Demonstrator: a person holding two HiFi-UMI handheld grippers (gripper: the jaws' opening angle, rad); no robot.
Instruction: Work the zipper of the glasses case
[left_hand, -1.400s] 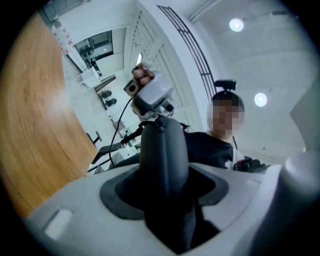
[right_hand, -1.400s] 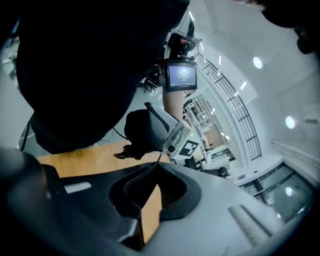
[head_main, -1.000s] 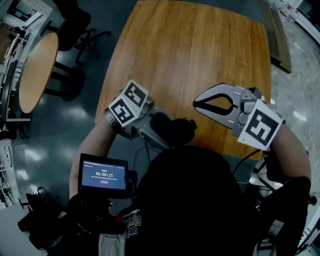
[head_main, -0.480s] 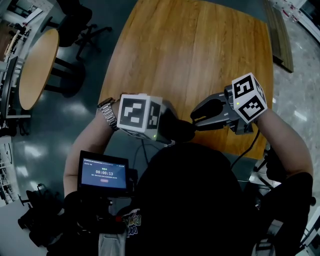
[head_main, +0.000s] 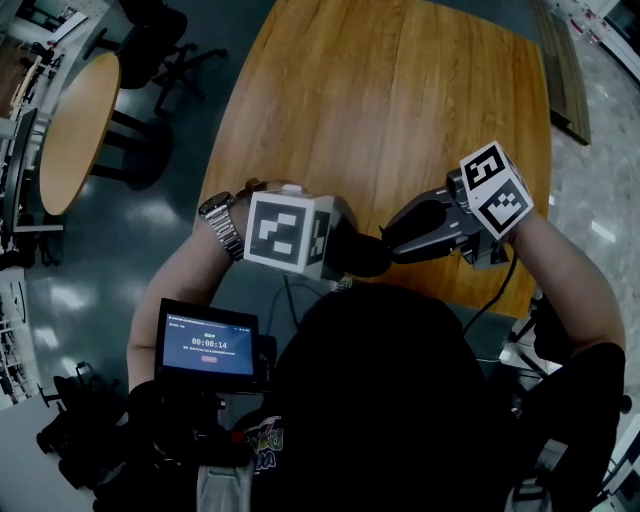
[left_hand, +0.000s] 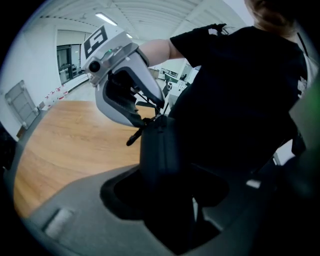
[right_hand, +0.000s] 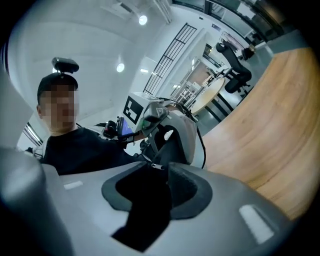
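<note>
A dark glasses case (left_hand: 160, 150) stands upright between the jaws of my left gripper (left_hand: 165, 185), which is shut on it. In the head view the case (head_main: 362, 256) shows as a dark lump over the table's (head_main: 400, 100) near edge, close to the person's chest. My right gripper (head_main: 390, 240) points left at the case's end. Its tips (left_hand: 150, 116) sit at the top of the case, where a black pull strap (left_hand: 133, 138) hangs out. A small metal zipper pull (right_hand: 156, 166) lies between the right gripper's (right_hand: 157, 172) tips. Those jaws are closing and still stand apart.
A wooden table fills the upper middle of the head view. A round table (head_main: 70, 130) and office chairs (head_main: 150, 50) stand to the left. A small lit screen (head_main: 208, 345) sits at the person's chest. A dark bench (head_main: 560, 70) runs along the right.
Both grippers have turned and come together. The right gripper swung left from above the table to the end of the case. Its jaws now stand apart.
</note>
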